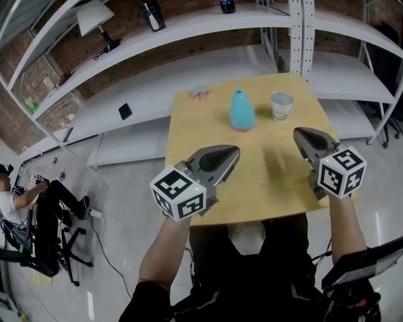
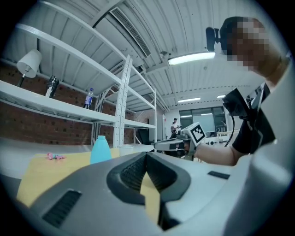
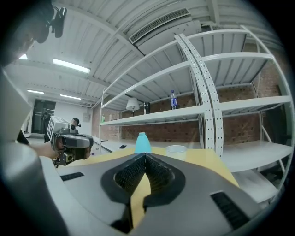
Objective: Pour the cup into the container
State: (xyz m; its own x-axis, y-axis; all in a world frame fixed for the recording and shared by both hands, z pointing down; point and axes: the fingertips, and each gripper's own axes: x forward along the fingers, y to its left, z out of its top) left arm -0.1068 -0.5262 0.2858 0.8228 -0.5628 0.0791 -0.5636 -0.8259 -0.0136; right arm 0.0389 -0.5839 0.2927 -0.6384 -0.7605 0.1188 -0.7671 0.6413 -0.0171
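Note:
On the yellow table [image 1: 189, 138] a teal bottle-shaped container [image 1: 242, 111] stands upright, and a white paper cup [image 1: 281, 105] stands just to its right. Both sit at the far part of the table. My left gripper [image 1: 235, 150] is over the table's near left, shut and empty, tips short of the container. My right gripper [image 1: 297, 133] hovers at the near right, also shut with nothing in it, short of the cup. The left gripper view shows its jaws [image 2: 146, 156] closed, the container [image 2: 100, 150] beyond. In the right gripper view the closed jaws [image 3: 145, 156] point toward the container [image 3: 142, 143] and the cup [image 3: 176, 150].
A small pink object [image 1: 200, 93] lies at the table's far left corner. White metal shelving [image 1: 301, 31] runs behind and beside the table, with a lamp [image 1: 94, 19] and a black phone [image 1: 125, 111] on it. A seated person [image 1: 12, 195] and office chairs are on the floor at left.

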